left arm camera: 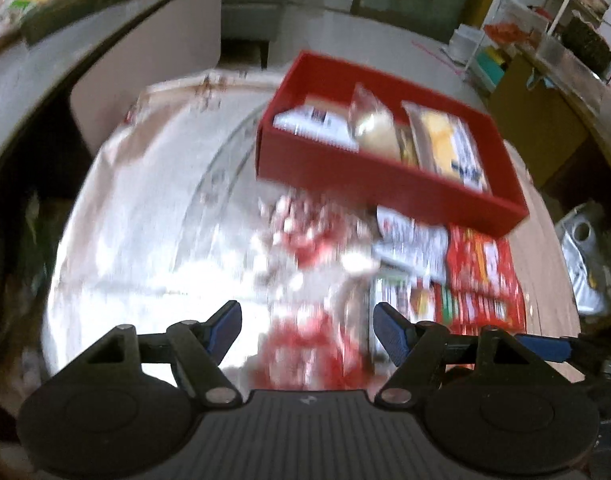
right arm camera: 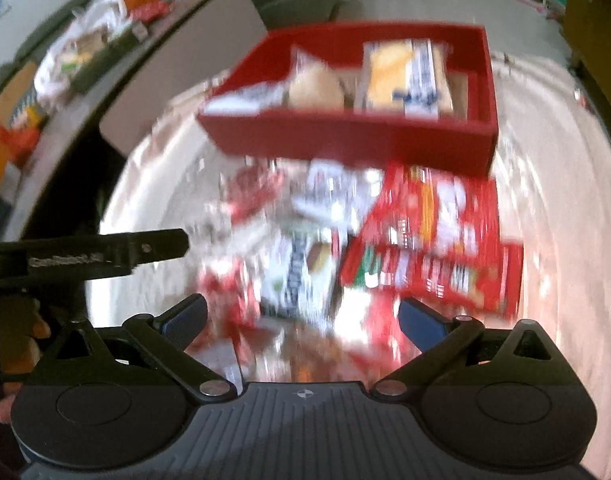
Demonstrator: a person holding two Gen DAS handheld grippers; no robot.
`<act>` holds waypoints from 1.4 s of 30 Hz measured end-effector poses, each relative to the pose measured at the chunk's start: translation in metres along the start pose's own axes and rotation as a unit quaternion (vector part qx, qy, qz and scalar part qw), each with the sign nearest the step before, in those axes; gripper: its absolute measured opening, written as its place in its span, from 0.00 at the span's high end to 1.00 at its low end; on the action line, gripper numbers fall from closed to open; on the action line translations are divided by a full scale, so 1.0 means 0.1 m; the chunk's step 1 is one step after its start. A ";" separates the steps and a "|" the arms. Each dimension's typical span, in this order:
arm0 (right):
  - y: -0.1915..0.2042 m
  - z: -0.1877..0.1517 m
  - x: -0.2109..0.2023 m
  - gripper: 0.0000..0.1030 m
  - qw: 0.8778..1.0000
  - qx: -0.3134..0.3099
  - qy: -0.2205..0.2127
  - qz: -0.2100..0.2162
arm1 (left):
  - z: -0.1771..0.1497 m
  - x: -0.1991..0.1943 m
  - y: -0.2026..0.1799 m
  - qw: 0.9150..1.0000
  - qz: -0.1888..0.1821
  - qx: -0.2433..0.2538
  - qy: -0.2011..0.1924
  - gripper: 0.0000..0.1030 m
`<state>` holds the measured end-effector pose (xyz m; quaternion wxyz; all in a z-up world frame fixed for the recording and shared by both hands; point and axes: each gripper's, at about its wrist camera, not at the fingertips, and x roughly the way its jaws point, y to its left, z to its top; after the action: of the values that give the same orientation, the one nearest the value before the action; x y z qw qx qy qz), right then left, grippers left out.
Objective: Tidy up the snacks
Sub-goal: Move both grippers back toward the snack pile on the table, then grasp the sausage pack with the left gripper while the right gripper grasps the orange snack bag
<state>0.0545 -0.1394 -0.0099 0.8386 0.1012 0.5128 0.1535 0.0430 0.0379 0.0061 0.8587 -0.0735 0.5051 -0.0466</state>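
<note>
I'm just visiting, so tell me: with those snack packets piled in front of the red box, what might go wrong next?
The loose packets overlap, so the open right gripper might pinch two at once or slip off shiny wrapping. The red box already holds several snacks; another could sit crooked. The left gripper, also open and empty, works close beside the right, so they might bump.

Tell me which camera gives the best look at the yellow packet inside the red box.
The left wrist view: the yellow packet lies at the right end of the red box, and its outline is fairly sharp. The right wrist view also shows the whole packet, more centred, but heavily smeared by motion blur.
</note>
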 end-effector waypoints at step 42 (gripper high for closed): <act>0.22 -0.88 0.31 0.00 0.977 0.166 -0.073 -0.108 | -0.72 -0.09 0.31 0.989 -0.043 -0.116 0.086 0.37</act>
<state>-0.0137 -0.1065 -0.0686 0.8569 0.1940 0.4763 -0.0336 -0.0247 0.0638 -0.0260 0.7952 -0.1898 0.5751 -0.0304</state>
